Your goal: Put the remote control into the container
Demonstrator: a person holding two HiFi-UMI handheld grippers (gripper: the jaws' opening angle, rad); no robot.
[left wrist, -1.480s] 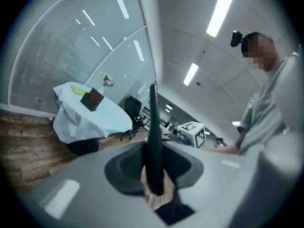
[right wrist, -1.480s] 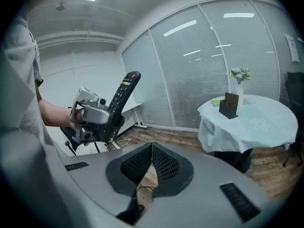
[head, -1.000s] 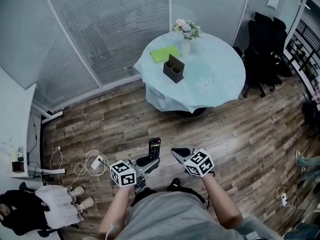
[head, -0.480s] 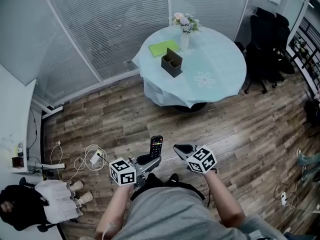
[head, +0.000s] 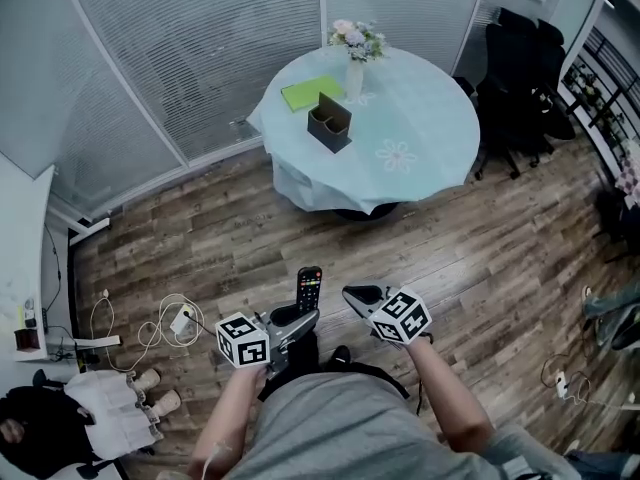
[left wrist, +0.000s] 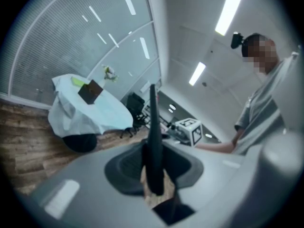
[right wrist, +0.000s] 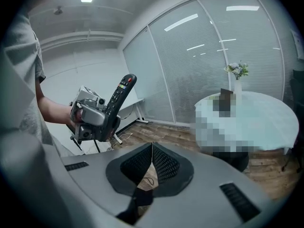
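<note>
At upper centre, table: a round table in a pale blue cloth (head: 430, 118) bears the dark open-topped container (head: 329, 124), a flat green pad (head: 304, 93) and a vase of flowers (head: 352, 63); wood-plank floor (head: 200, 238) lies between it and the grippers.
Change: table and container sit further left in frame than a second ago.
Left gripper (head: 299, 317): lower centre, clamped on the upright black remote control (head: 309, 288).
Right gripper (head: 358, 295): just beside it, jaws pressed together, holding nothing, angled downward.

floor (head: 200, 238): wood planks | round table (head: 430, 118): pale cloth | walls (head: 120, 68): slatted blinds (head: 230, 38) | black chairs (head: 515, 78) | ceiling strip lights (left wrist: 232, 8)
</note>
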